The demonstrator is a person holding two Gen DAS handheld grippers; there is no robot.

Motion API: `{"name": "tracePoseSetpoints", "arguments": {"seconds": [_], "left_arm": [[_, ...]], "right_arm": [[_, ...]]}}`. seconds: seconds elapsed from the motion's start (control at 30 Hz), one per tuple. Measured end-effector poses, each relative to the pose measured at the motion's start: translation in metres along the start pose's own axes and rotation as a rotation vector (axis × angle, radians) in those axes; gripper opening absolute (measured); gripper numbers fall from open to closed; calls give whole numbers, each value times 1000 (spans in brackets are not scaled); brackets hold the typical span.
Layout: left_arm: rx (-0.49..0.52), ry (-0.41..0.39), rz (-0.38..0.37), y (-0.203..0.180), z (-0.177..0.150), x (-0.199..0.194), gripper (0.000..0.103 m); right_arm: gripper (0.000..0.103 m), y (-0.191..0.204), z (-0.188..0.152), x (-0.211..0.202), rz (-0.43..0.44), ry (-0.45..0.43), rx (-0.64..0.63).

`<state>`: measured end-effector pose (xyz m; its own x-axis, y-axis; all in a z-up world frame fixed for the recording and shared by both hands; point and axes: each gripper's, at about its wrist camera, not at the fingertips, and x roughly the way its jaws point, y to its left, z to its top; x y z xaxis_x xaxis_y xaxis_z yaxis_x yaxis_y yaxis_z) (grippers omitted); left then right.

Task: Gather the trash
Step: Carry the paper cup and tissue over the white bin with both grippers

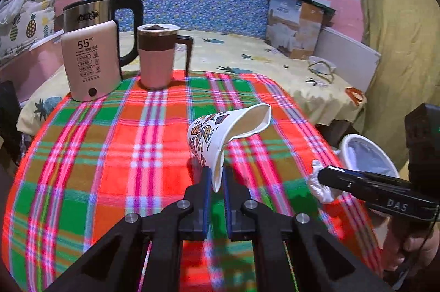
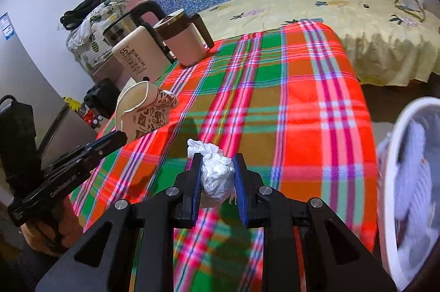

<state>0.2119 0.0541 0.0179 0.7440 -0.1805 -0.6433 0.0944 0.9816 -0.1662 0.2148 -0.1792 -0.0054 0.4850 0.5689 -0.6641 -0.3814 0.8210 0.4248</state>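
The left gripper point(image 1: 217, 176) has its blue-padded fingers clamped on the rim of a crushed paper cup point(image 1: 220, 132), thin white card with printed patterns, lifted over the plaid tablecloth point(image 1: 110, 154) in the lower middle of the left wrist view. The right gripper point(image 2: 217, 168) pinches a crumpled white tissue ball point(image 2: 216, 173), soft and wrinkled. At the right edge of the right wrist view a round white bin point(image 2: 396, 182) is cut off, its content blurred. A smooth kettle point(image 1: 90, 63) and a pink mug point(image 1: 158, 55) stand in the upper left.
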Motion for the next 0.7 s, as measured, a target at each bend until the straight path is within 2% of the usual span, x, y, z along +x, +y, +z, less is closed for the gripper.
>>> {"name": "tracePoseSetpoints", "arguments": {"seconds": [0.27,0.7], "left_arm": [[6,15,-57,-34,-29,-26,8],[32,32,-92,-74,-54,-45,8]], "right_arm": [[24,0,-18,-30,-38,-54,7],[24,-7,-38,-56,-85,-93,25]]}}
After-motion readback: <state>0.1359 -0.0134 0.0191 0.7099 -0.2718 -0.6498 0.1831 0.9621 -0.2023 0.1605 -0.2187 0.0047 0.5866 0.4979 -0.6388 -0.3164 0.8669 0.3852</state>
